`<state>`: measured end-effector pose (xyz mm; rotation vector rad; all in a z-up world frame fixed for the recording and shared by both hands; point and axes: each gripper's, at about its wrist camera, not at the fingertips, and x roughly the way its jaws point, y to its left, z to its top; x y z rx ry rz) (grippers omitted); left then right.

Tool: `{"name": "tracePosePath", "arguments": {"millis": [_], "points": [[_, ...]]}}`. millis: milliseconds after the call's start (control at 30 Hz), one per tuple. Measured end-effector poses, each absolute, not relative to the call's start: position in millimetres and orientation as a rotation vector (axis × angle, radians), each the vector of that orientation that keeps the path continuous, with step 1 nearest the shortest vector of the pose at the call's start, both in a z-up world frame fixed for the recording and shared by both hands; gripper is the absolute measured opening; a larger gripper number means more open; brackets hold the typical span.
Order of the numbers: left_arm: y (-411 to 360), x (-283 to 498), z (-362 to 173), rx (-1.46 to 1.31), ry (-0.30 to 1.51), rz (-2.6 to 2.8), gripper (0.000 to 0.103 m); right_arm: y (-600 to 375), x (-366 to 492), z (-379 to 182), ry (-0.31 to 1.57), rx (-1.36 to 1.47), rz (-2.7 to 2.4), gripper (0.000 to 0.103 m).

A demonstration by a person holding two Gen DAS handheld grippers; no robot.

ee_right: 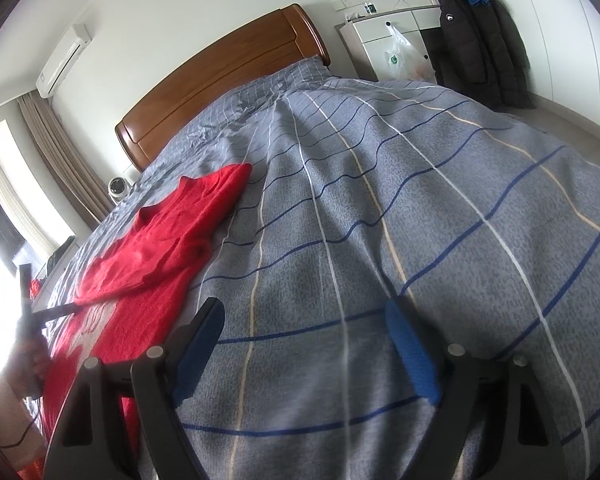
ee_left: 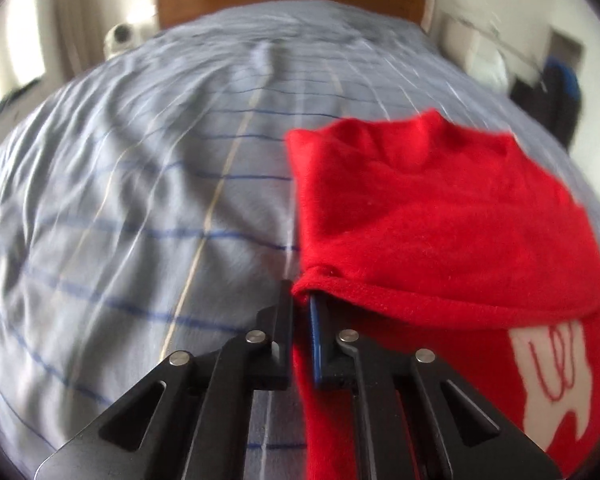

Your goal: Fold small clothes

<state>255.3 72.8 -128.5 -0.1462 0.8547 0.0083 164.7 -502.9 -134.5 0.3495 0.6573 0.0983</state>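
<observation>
A red garment (ee_left: pixel 440 220) with a white print (ee_left: pixel 548 380) lies on the grey striped bed cover (ee_left: pixel 140 200), its upper part folded over the lower. My left gripper (ee_left: pixel 300 300) is shut on the folded hem at the garment's left edge, with red cloth pinched between the pads. In the right wrist view the same garment (ee_right: pixel 172 240) lies to the left, and a person's hand (ee_right: pixel 30 356) holds the left gripper at its edge. My right gripper (ee_right: pixel 304 308) stands open above the bare cover (ee_right: pixel 380 200), well to the right of the garment, with nothing between its blue pads (ee_right: pixel 416 360).
A wooden headboard (ee_right: pixel 220 76) closes the far end of the bed. A white cabinet (ee_right: pixel 384 44) with a plastic bag and a dark coat (ee_right: pixel 472 40) stand at the right wall. A small white round device (ee_right: pixel 119 188) sits left of the bed by the curtain.
</observation>
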Motion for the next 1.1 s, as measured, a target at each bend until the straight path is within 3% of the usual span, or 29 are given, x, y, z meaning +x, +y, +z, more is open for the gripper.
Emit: {"name": "tracePosePath", "arguments": {"millis": [600, 633, 700, 733, 767, 833, 1100], "points": [[115.2, 211.6, -126.2, -0.279, 0.901, 0.036, 0.004, -501.4, 166.8, -135.9, 0.656, 0.343, 0.099, 0.084], [119.0, 204.2, -123.7, -0.286, 0.906, 0.036, 0.008, -501.1, 167.1, -135.9, 0.656, 0.341, 0.098, 0.084], [126.3, 184.2, -117.1, -0.298, 0.908, 0.024, 0.029, -501.1, 166.6, -135.8, 0.656, 0.342, 0.098, 0.084], [128.7, 170.5, -112.3, -0.297, 0.901, 0.022, 0.049, -501.0, 166.7, -135.8, 0.656, 0.342, 0.098, 0.084], [129.9, 159.7, -109.1, -0.294, 0.891, 0.022, 0.063, -501.0, 166.6, -135.8, 0.657, 0.342, 0.098, 0.083], [130.6, 136.8, -103.5, -0.293, 0.876, 0.005, 0.069, -500.7, 166.7, -135.7, 0.657, 0.339, 0.097, 0.084], [115.4, 89.7, -113.5, -0.323, 0.921, -0.078, 0.074, -496.8, 166.6, -135.5, 0.671, 0.309, 0.076, 0.084]]}}
